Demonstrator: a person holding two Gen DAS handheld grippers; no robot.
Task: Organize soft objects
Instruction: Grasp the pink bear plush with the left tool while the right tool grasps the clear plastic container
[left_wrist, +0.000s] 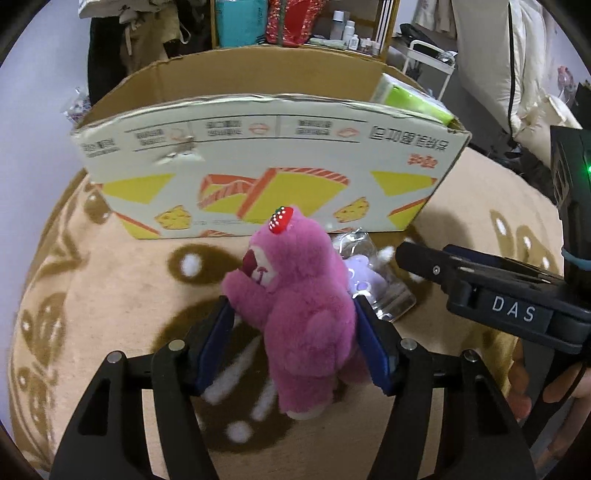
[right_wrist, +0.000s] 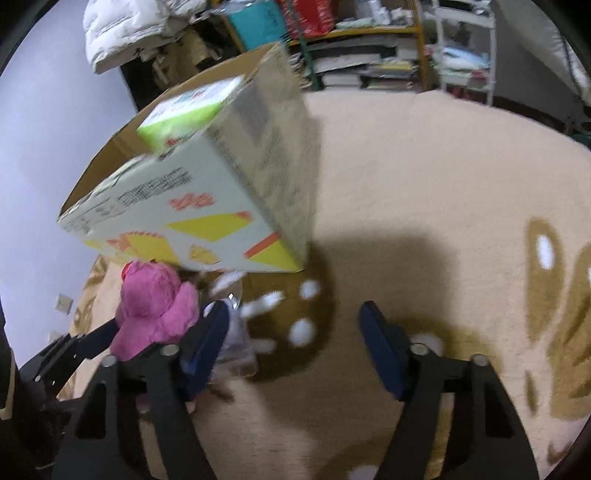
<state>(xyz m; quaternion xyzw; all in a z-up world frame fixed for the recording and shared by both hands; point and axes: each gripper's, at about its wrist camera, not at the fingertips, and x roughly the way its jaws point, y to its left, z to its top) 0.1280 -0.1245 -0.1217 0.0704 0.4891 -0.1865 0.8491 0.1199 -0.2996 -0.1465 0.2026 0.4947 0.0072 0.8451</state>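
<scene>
The left claw (left_wrist: 291, 314) is clamped on a pink plush bear (left_wrist: 295, 295), its blue pads (left_wrist: 218, 332) pressing the toy's flanks from either side; the bear stands upright between them, a small strawberry (left_wrist: 281, 218) on its head, its face turned toward the claw's left, its feet hanging over a beige blanket (left_wrist: 110, 277) patterned in brown and white. Just beyond the claw's right fingertip lies a clear packet holding a small lilac plush (left_wrist: 364, 282), flat on the blanket and touching the bear's back. Ahead of the claw stands an open cardboard box (left_wrist: 258, 155) printed with yellow cheese wedges, and a green-and-white pack (left_wrist: 413, 99) shows above its far right corner. To the right, the right claw (left_wrist: 436, 266) reaches in side-on and level, marked DAS on its body, with the person's hand (left_wrist: 535, 376) gripping its handle low at the edge. From the right wrist view the right claw (right_wrist: 291, 332) has its blue-padded fingers (right_wrist: 384, 347) spread wide with nothing between them, angled down over the blanket (right_wrist: 424, 184); the bear (right_wrist: 155, 306) sits just outside its left finger, the packet (right_wrist: 236, 332) partly behind that finger, and the box (right_wrist: 207, 206) ahead and to the left, blurred
</scene>
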